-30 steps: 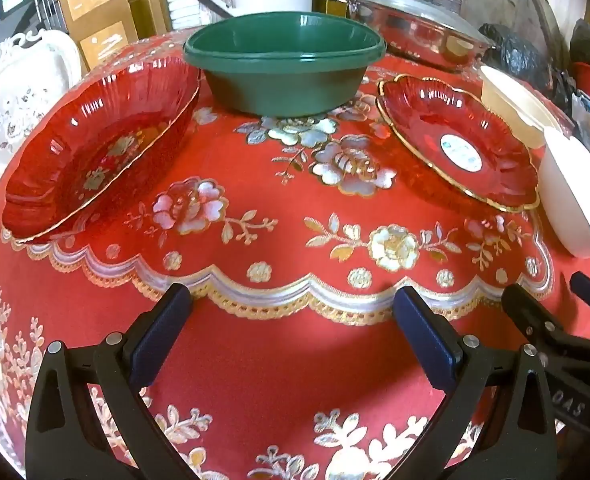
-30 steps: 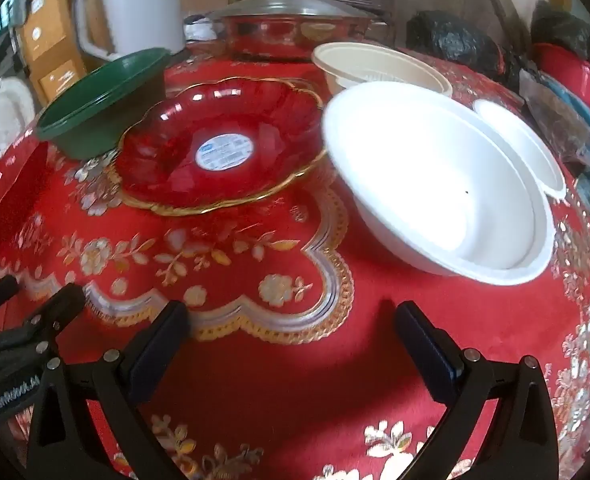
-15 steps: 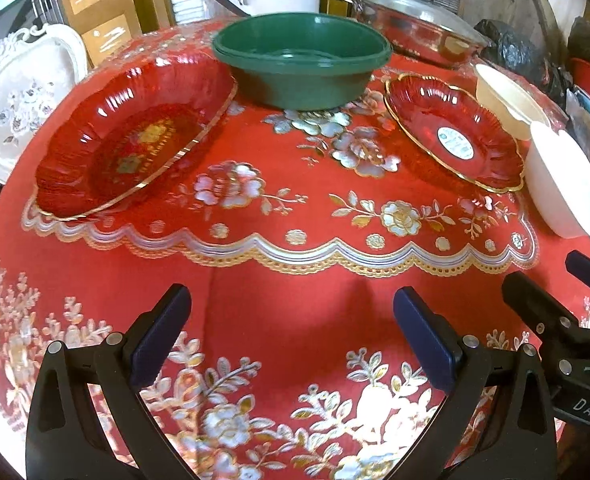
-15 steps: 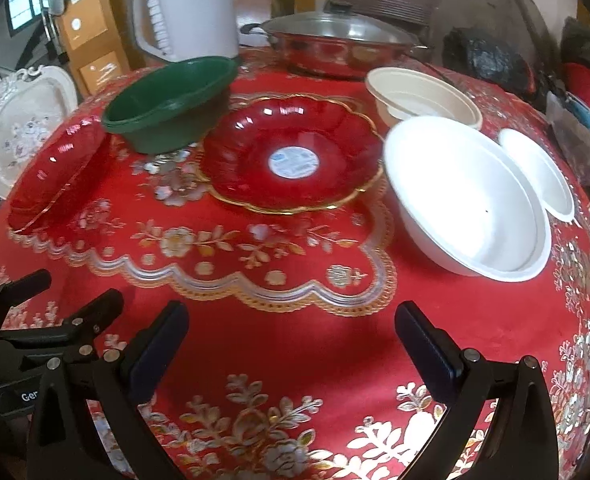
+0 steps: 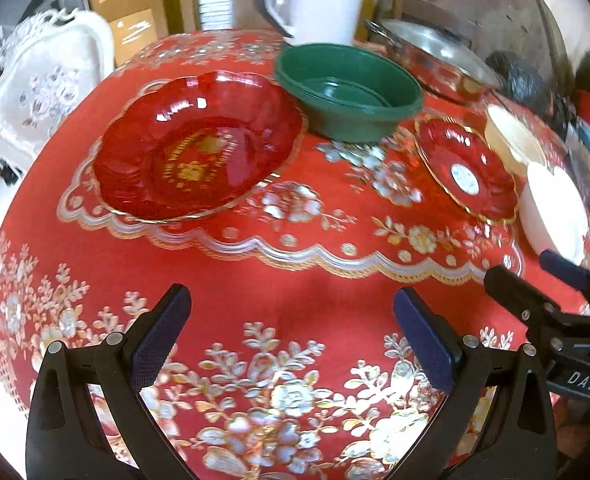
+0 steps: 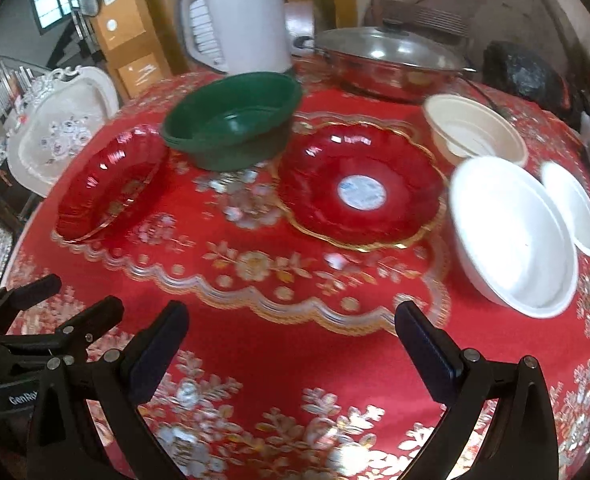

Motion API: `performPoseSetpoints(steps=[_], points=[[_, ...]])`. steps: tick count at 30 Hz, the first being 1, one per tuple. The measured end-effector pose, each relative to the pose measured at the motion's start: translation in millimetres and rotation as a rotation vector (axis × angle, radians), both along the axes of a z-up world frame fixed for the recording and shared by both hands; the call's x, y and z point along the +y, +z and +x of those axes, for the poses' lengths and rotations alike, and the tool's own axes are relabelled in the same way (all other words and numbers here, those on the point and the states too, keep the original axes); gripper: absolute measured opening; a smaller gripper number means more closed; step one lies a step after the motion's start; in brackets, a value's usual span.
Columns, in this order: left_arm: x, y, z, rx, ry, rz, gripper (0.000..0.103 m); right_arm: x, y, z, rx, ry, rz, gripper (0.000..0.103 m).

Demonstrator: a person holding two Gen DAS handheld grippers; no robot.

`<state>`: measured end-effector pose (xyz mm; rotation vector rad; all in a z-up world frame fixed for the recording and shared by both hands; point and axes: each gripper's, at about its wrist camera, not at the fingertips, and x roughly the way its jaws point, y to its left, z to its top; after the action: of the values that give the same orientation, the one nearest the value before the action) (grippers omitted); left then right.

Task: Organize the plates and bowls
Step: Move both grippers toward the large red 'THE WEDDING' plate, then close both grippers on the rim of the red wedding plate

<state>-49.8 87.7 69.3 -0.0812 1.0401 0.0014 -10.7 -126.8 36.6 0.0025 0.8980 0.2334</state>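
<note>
Against the frames a second ago, both cameras are seen pulled back and raised: more of the near tablecloth is shown, and the dishes sit farther up the views. No dish is seen shifted.

Left gripper (image 5: pixel 291 330): jaws spread wide, nothing held, hung over the near cloth. Right gripper (image 6: pixel 291 334): jaws likewise apart and empty, just beside the left one; each is caught at the edge of the other's view.

Surface: table covered by a red cloth (image 6: pixel 255 336) with gold and silver flowers and a scalloped border. Room behind is cluttered; a cabinet (image 6: pixel 129 36) and a window are made out at left.

Dishes, left to right: red bowl (image 5: pixel 195 152); green bowl (image 5: pixel 347 90) just behind it, rims near; red plate (image 6: pixel 361 188) with a round label at centre; white bowl (image 6: pixel 511 236), with a cream bowl (image 6: pixel 475 130) behind and a small white dish (image 6: pixel 573 208) touching its right rim.

Behind these a white jug (image 6: pixel 239 20) and a lidded steel pan (image 6: pixel 391 62) are set. A white ornate tray (image 6: pixel 61 128) is seen off the table's left edge. Nothing is found between grippers and dishes
</note>
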Motion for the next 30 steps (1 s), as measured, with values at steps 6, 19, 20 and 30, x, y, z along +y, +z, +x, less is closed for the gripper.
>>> performPoseSetpoints(steps=[6, 19, 20, 30], points=[[37, 12, 5, -0.037, 0.074, 0.043, 0.102, 22, 9, 8, -0.003, 0.060, 0.048, 0.102], [119, 15, 45, -0.029, 0.198, 0.037, 0.102, 81, 18, 51, 0.035, 0.139, 0.090, 0.103], [124, 14, 48, -0.030, 0.197, 0.039, 0.102, 88, 16, 56, 0.047, 0.141, 0.085, 0.103], [152, -1, 87, 0.014, 0.154, 0.032, 0.102, 127, -2, 94, 0.142, 0.119, 0.102, 0.102]])
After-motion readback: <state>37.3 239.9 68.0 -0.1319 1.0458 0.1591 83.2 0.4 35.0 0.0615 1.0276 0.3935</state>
